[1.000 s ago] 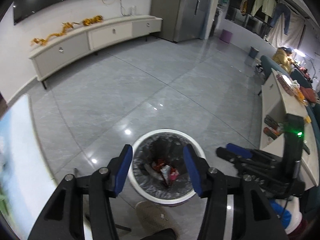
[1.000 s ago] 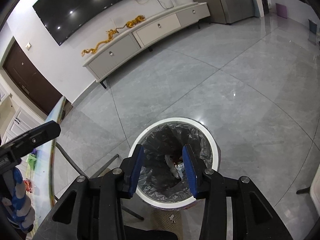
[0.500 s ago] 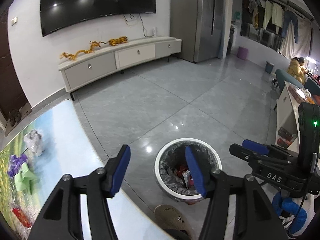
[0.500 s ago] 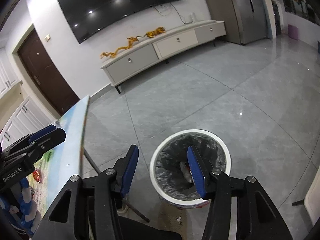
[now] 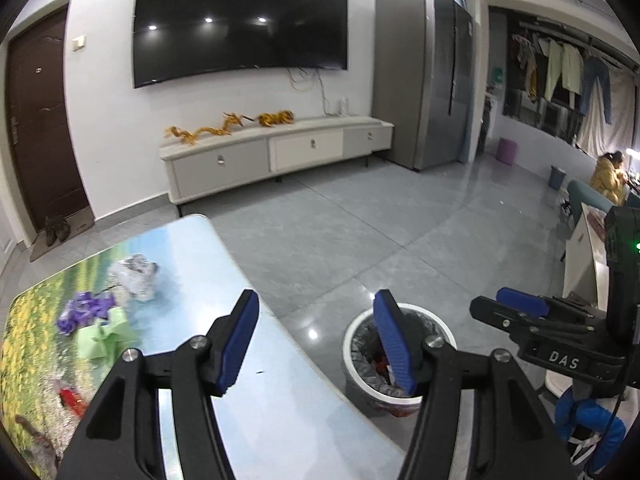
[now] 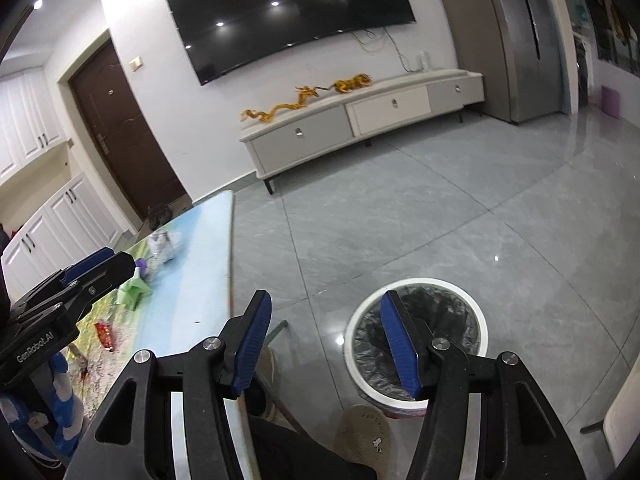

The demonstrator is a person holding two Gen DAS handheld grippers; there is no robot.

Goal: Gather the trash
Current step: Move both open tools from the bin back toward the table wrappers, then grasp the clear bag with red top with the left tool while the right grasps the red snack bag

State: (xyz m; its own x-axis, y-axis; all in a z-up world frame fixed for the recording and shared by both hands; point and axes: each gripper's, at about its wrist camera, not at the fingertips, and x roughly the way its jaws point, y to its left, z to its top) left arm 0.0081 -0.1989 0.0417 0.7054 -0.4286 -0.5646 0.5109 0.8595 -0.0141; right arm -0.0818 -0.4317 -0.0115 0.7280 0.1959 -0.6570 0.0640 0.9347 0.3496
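Blue-padded left gripper (image 5: 316,340): fingers spread, nothing between them, above the desk edge.
Right gripper (image 6: 324,340): fingers spread and empty; its jaws have just been opening.
Desk (image 5: 280,408): glossy landscape print.
Trash on desk: crumpled clear plastic (image 5: 134,272), purple wrapper (image 5: 86,312), green paper (image 5: 104,334), red wrapper (image 5: 72,398), well apart from both grippers.
Bin (image 6: 416,350): white, black liner, on the grey floor beside the desk, holding red scraps (image 5: 380,362).

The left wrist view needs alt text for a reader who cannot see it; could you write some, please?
The open, empty left gripper hangs over a table edge, with a lined trash bin on the floor beyond. Crumpled wrappers lie on the table; the right gripper shows at right.
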